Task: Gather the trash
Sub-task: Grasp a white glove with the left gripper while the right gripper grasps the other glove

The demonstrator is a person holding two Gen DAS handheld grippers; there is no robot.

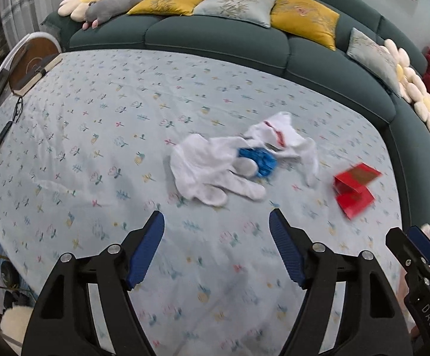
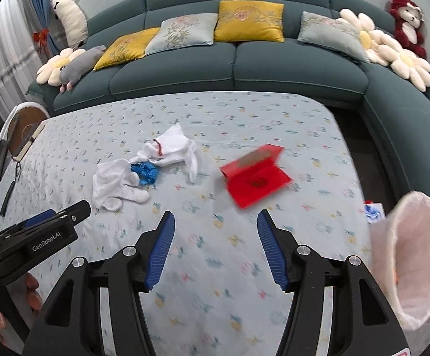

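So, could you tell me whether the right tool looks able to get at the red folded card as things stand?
Probably yes: the right tool is open and empty, and only bare tablecloth lies between it and the red folded card.

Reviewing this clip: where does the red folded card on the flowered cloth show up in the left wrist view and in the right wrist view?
Left wrist view: the red folded card lies right of centre, to the right of the white gloves.
Right wrist view: the red folded card sits near the middle, just above the open jaws, right of the white gloves.
Shared landmark: the crumpled blue wrapper lying among the gloves.
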